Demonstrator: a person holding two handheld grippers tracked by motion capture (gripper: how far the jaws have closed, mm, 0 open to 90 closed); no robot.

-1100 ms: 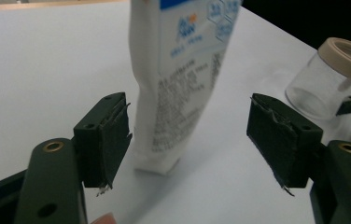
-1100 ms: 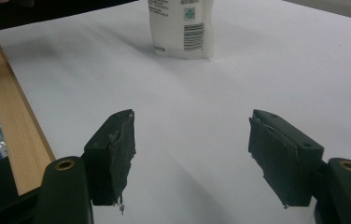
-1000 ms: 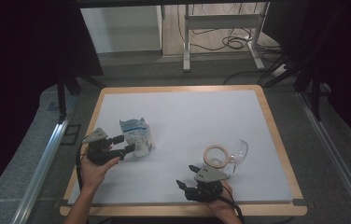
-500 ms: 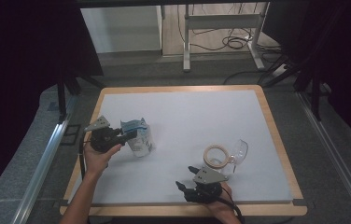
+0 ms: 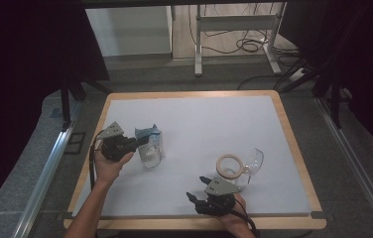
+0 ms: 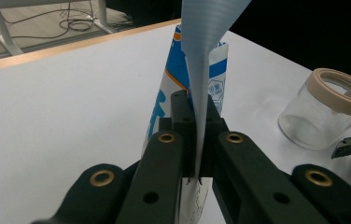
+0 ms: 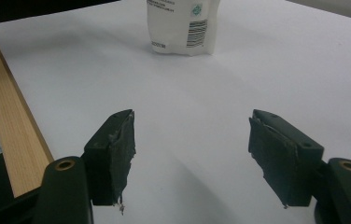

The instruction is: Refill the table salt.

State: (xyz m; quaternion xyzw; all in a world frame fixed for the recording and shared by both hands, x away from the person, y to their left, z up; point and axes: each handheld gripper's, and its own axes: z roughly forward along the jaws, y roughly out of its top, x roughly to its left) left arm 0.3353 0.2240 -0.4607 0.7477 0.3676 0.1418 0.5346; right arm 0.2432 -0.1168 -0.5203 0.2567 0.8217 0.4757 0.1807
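A blue and white pouch (image 5: 151, 148) stands on the white sheet at the left. My left gripper (image 5: 135, 143) has just been closing and is now shut on the pouch's flat top seam. In the left gripper view the seam (image 6: 205, 51) runs up from between the pressed jaws of that gripper (image 6: 197, 121). My right gripper (image 5: 197, 187) rests near the table's front edge, open with nothing in it. In the right gripper view its jaws (image 7: 192, 140) stand wide apart over bare sheet, with the pouch's base (image 7: 183, 28) farther off.
A clear jar with a beige rim (image 5: 229, 166) sits right of centre, also seen as the jar (image 6: 327, 109) in the left gripper view. A clear glass (image 5: 255, 159) lies beside it. A wooden border (image 5: 293, 144) frames the sheet; its front-left strip (image 7: 10, 121) is close to the right gripper.
The left gripper has moved a little farther up the table to the pouch and its jaws have closed on the pouch's top seam. The right gripper has stayed put.
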